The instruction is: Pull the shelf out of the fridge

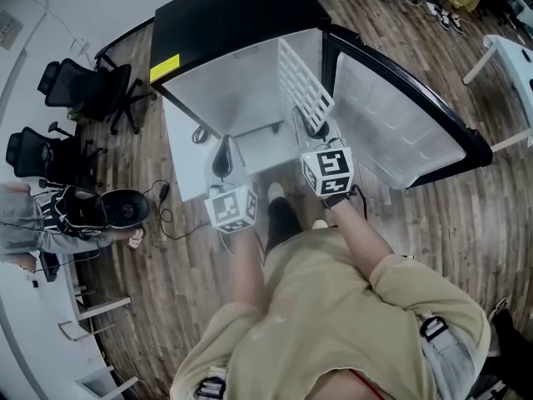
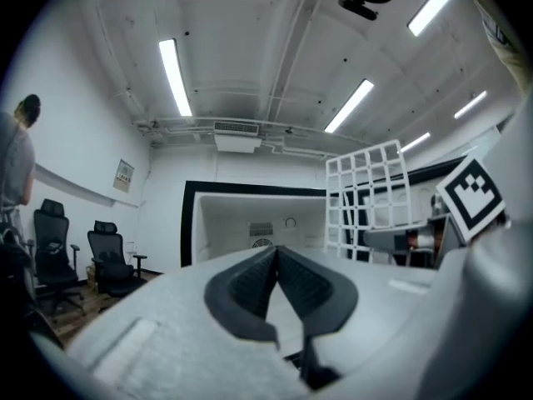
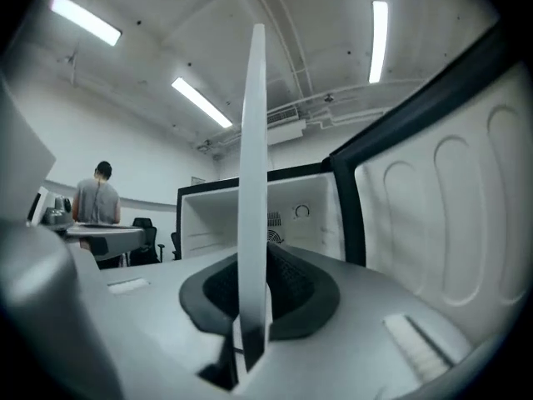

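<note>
The shelf (image 1: 305, 85), a white wire grid, is already off its supports. It stands on edge at the right side of the mouth of the fridge (image 1: 225, 19), just beside the open door (image 1: 400, 119), and the cavity behind it looks bare. The right tool (image 1: 312, 128) pinches the shelf's near rim, and in the right gripper view the grid runs edge-on straight up from between the pressed pads (image 3: 287, 277). The left tool (image 1: 222, 158) is pressed together on nothing and hangs at the left of the opening, apart from the shelf. The pull itself seems mostly done. What is left is probably drawing the shelf fully clear of the fridge's front edge and setting it down somewhere.
</note>
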`<state>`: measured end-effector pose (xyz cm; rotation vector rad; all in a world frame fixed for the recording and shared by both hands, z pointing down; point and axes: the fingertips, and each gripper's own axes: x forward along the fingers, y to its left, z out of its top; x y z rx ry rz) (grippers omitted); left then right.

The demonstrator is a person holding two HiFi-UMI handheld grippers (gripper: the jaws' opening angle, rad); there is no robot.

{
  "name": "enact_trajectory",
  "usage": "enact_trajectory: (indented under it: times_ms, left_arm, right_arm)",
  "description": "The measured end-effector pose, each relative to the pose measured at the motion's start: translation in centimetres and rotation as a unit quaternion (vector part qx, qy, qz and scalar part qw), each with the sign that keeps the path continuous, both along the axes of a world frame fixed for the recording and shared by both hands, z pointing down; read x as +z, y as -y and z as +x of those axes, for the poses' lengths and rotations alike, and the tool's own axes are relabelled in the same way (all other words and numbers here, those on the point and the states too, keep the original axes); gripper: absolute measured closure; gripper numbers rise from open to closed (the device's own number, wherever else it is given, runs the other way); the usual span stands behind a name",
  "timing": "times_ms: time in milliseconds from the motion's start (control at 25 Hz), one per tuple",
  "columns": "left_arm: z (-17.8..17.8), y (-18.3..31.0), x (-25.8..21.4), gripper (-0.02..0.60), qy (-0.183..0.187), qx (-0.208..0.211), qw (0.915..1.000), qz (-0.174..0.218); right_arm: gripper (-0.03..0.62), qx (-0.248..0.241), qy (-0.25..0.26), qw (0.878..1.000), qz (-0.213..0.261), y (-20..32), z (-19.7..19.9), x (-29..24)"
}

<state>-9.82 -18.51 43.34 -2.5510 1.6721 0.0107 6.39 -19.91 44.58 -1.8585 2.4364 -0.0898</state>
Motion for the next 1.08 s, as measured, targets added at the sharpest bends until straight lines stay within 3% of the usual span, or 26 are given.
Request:
enact_trajectory:
  times_ms: [240,560,1080]
  left_arm:
    - [-0.3,0.8,0.4,0.58,0.008,-0.02,0.9997,-0.01]
    - [-1.5,0.8,0.6,0.58,0.002,-0.034,0.9993,-0.015]
    - [1.1,-0.2,1.7,0.58,0.003,-0.002,0.9996,-0.028]
  right_arm:
    - [0.565,0.029,-0.078,0.996,0.027,-1.1,1.3,-0.8]
    - [0.565,0.022,-0.071,0.997,0.029,-1.5,2.1,-1.0]
    - [0.565,0.021,-0.055,0.998,0.028,-2.1,3.1,-0.7]
